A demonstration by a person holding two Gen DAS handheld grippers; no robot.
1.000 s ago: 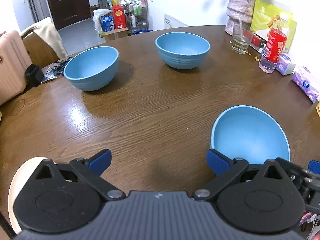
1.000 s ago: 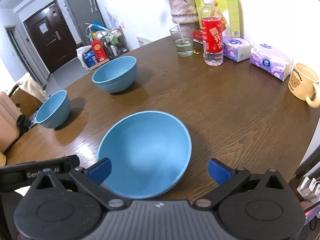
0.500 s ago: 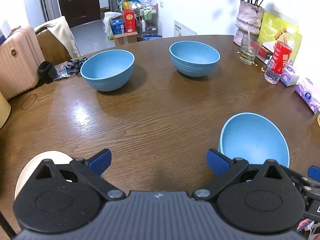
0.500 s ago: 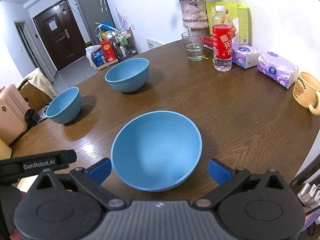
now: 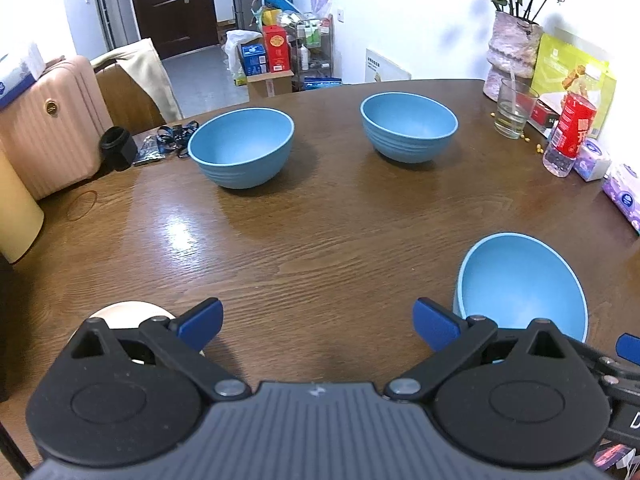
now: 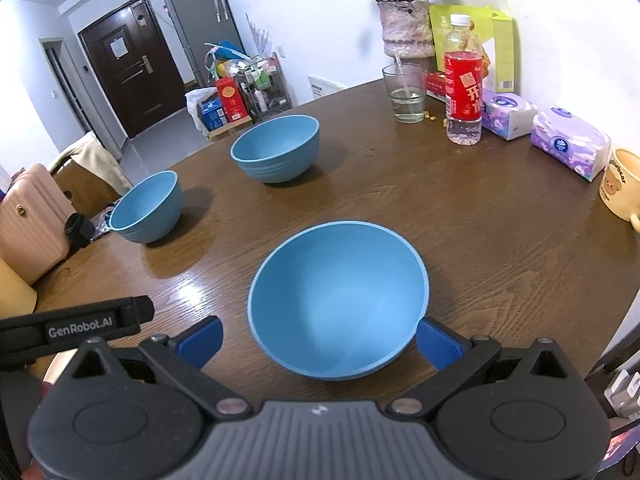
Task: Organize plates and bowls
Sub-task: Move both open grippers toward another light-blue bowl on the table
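Blue near bowl sits upright, mouth up, between the spread right tongs; left tongs gape over bare wooden surface.

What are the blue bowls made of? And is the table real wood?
The near bowl and the two far bowls look like matte plastic or a plant-fibre mix: even colour, soft dull sheen, thin rims. That is a guess. The table shows brown wood grain under a glossy coat that mirrors the light. Solid wood or veneer, I cannot tell.
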